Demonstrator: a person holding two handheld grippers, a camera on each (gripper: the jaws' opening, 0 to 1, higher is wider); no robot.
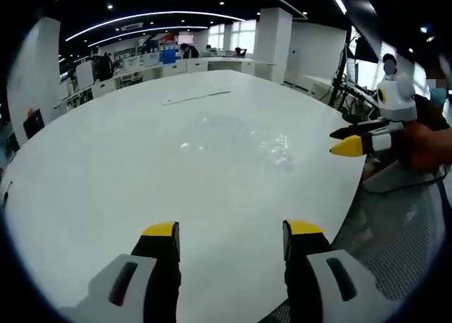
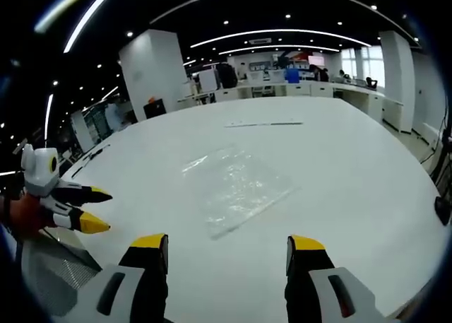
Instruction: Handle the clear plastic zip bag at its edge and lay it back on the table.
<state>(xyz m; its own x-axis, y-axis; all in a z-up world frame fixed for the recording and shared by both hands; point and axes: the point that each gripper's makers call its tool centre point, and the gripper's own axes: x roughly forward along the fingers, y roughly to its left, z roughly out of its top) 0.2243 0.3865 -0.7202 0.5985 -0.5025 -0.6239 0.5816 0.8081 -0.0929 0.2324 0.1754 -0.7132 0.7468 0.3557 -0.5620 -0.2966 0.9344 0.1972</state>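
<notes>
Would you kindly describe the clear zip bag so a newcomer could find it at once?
Start from the big white table. The clear plastic zip bag lies flat near its middle, ahead of the right gripper. It is a crinkled, see-through sheet catching glints, unlike the thin strip farther back.

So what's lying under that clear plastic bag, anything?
Just the white table. The clear plastic zip bag lies flat on it, and the tabletop shows through the plastic. Glare and wrinkles blur parts, so something thin and flat inside or beneath couldn't be ruled out.
</notes>
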